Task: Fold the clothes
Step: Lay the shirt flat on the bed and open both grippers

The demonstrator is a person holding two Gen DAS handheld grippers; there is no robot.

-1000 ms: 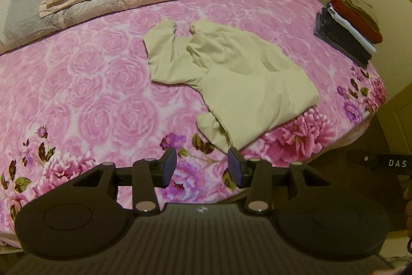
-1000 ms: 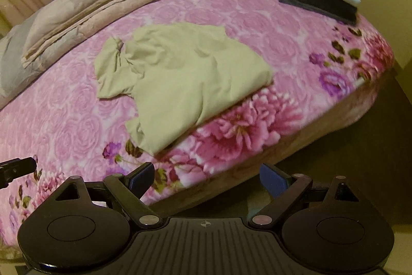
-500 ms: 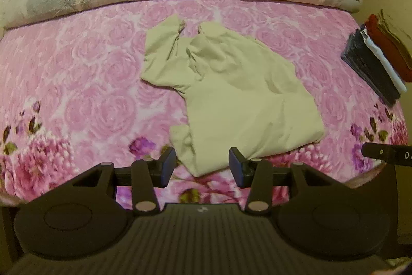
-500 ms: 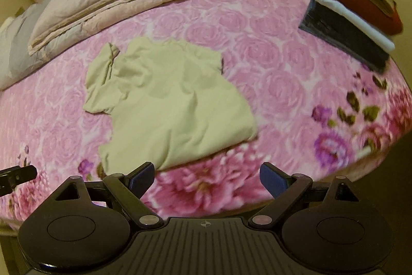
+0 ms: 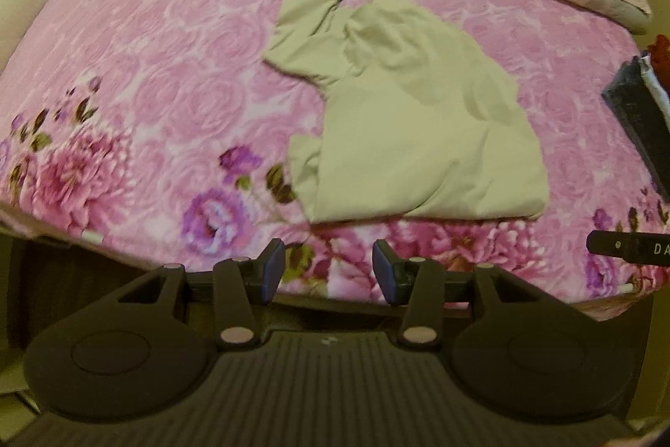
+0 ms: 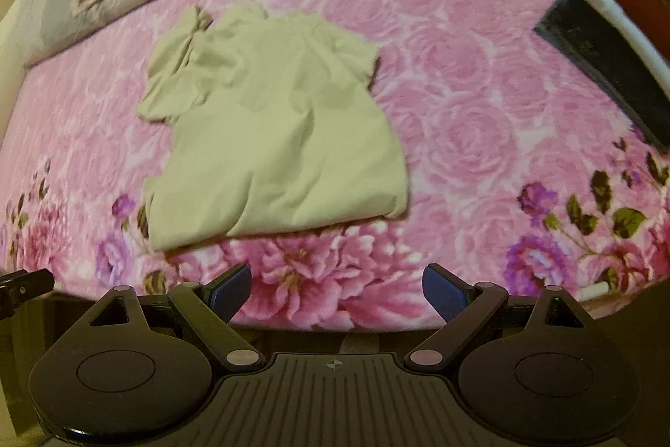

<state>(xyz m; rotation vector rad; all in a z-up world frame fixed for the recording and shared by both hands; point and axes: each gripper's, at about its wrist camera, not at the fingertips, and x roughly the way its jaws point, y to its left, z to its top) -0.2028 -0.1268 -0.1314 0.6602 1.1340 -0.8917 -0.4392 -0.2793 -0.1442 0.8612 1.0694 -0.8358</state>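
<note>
Tools (image 5: 328, 271) nearer the shirt (image 5: 418, 120).

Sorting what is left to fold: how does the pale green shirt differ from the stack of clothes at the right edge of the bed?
The pale green shirt lies spread out and rumpled, one sleeve bunched; the stack of clothes is folded into neat layers. The shirt is a single colour; the stack shows dark, white and red layers. The shirt sits mid-bed near the front edge; the stack sits at the far right. Both rest on the pink floral bedspread, untouched by either open gripper.
</note>
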